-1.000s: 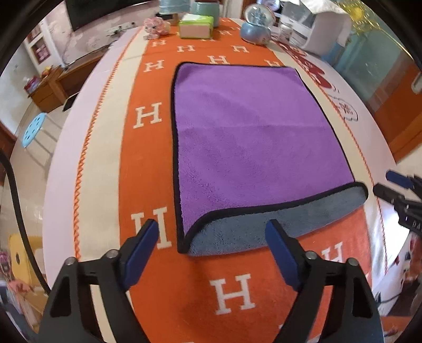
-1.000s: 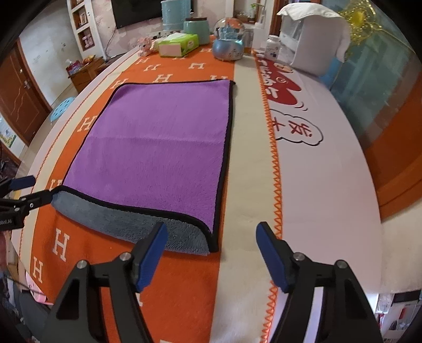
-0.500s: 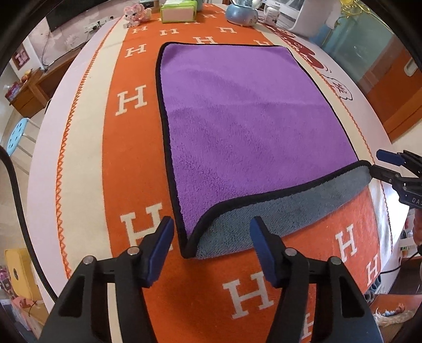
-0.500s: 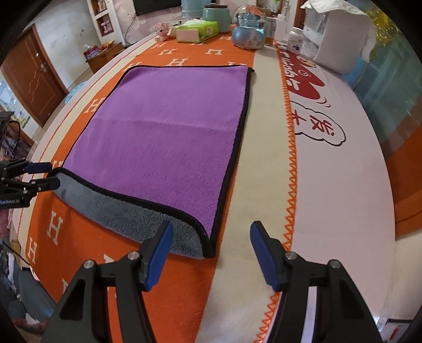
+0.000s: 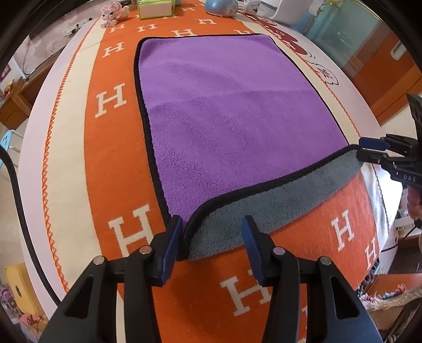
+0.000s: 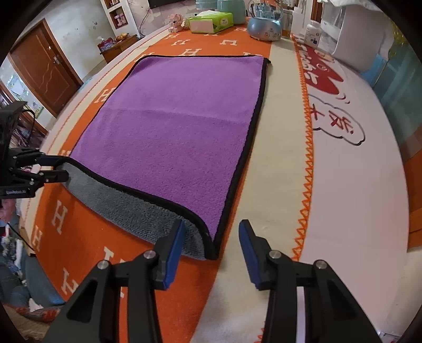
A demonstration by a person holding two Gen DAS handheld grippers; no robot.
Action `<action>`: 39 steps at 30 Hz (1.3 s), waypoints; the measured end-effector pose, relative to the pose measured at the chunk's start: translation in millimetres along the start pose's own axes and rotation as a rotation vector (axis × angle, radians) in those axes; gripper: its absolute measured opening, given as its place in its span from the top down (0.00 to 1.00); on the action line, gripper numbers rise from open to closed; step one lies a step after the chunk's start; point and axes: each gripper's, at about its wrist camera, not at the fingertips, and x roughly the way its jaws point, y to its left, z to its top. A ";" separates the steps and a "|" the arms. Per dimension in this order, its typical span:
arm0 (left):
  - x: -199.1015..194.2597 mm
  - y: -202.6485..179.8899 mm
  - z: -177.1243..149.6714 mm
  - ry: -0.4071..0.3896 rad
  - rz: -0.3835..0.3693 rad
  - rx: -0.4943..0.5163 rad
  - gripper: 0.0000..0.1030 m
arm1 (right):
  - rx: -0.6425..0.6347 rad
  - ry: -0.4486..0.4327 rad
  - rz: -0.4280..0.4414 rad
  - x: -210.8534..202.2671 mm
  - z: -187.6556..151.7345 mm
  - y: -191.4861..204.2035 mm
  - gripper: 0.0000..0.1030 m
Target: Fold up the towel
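Note:
A purple towel (image 5: 232, 110) with black trim and a grey underside lies flat on the orange H-patterned tablecloth; it also shows in the right wrist view (image 6: 174, 118). Its near edge is curled up, showing the grey side (image 5: 263, 208). My left gripper (image 5: 212, 234) is open, its jaws either side of the towel's near left corner. My right gripper (image 6: 209, 241) is open, its jaws either side of the near right corner. Each gripper shows in the other's view, at the right edge (image 5: 369, 150) and the left edge (image 6: 56, 167), at the towel's corners.
At the table's far end stand a green tissue box (image 6: 211, 22), a blue snow globe (image 6: 265, 25), a small pink toy (image 6: 175, 21), a white bottle (image 6: 312, 33) and a white appliance (image 6: 350, 34). The table edge runs close on both sides.
Both grippers have moved forward and down to the towel's near corners. Their jaws have narrowed somewhat and now straddle the curled edge.

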 end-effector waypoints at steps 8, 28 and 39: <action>-1.4 9.7 0.1 0.020 -0.043 0.013 0.58 | -0.021 0.031 0.070 6.3 0.5 -3.8 0.73; -2.2 7.6 2.4 0.046 0.025 0.060 0.93 | -0.077 0.022 0.089 1.5 0.7 3.9 0.95; -23.2 -2.6 6.0 -0.010 0.122 0.064 0.95 | -0.072 -0.026 0.046 -10.7 3.5 7.8 0.96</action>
